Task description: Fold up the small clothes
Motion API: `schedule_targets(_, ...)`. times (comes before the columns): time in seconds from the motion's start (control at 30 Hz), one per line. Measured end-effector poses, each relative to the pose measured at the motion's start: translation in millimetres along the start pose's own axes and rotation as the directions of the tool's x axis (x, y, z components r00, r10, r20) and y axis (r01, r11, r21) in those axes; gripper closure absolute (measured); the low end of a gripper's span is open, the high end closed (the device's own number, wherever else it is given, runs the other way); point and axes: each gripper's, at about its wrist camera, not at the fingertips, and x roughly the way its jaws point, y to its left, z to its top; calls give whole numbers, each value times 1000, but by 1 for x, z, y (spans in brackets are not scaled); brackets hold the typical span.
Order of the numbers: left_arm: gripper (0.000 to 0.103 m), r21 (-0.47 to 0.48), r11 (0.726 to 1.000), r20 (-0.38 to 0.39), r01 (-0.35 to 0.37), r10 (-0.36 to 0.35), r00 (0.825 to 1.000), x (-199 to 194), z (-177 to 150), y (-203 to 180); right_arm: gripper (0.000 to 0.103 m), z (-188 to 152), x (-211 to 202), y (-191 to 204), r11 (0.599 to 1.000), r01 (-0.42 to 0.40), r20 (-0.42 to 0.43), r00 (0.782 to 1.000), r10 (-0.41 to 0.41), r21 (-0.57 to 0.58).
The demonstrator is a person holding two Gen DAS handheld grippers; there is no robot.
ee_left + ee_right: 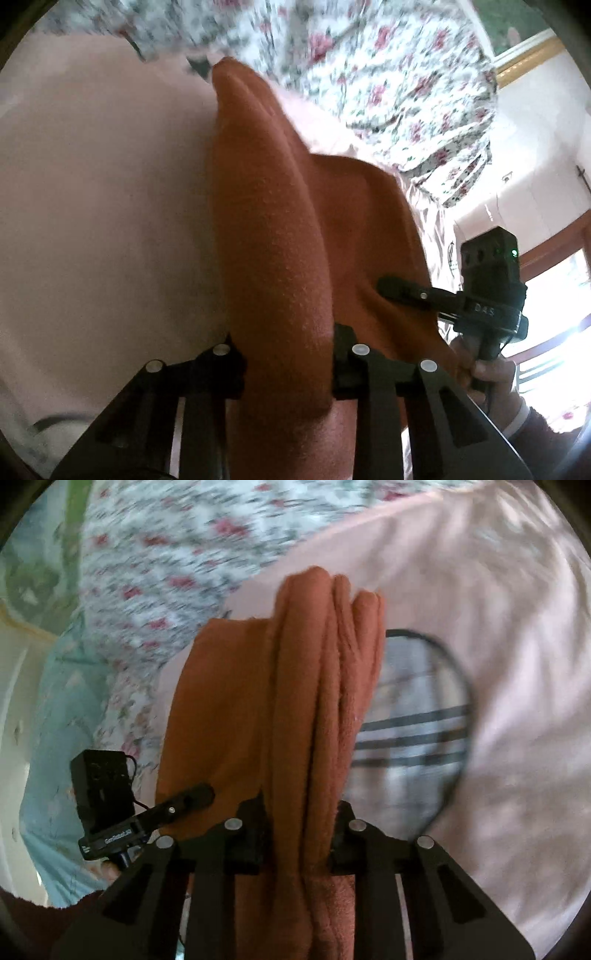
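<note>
- The left gripper point(288, 363) grips a thick roll of the orange cloth point(280, 229) between its two fingers; the fabric fills the gap from one pad to the other.
- Ahead of the left fingers the cloth runs away as a long rounded fold, and a flatter flap of it spreads off to their right side.
- At that flap's edge, right of the left fingers, the tip of the right gripper point(402, 291) sits against the fabric, with a hand point(487, 369) on its handle.
- In the right wrist view the right gripper point(301, 840) clamps several bunched layers of the same orange cloth point(295, 701) between its fingers; the layers rise straight ahead as three or four ridges.
- To the left of the right fingers, the left gripper point(177, 808) reaches the flat part of the cloth.
- A pink sheet point(498, 646) lies beyond and to the right of the right fingers, with a grey striped garment point(417, 716) on it just right of the bunched cloth.
- Further ahead of both pairs of fingers lies a floral bedspread point(388, 74), blurred in both views.
</note>
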Motion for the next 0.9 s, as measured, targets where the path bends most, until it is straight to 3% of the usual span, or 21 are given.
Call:
schedule_targets(0.23, 76, -65, 994, 72, -83, 88, 994, -103, -33, 51, 80, -23, 63, 69, 989, -140, -100, 986, 135, -46)
schedule_targets(0.47, 76, -157, 975, 99, -158, 175, 980, -161, -75, 110, 80, -56, 129, 120, 978, -186, -212, 964, 162, -97)
schedule_targets(0.63, 73, -256, 951, 64, -173, 195, 979, -151, -98, 147, 80, -65, 147, 121, 984, -140, -243, 964, 111, -109)
schedule_targets(0.7, 66, -260, 947, 62, -186, 209, 976, -151, -102, 152, 80, -65, 149, 121, 986, -108, -248, 966, 74, -128)
schedule_targets(0.83, 57, -242, 937, 43, -251, 269, 962, -152, -103, 149, 67, -63, 147, 126, 987, -29, -241, 970, -10, -155)
schedule_targets(0.9, 53, -245, 934, 38, -260, 277, 960, -157, -103, 151, 63, -60, 136, 130, 984, 45, -186, 979, -78, -175)
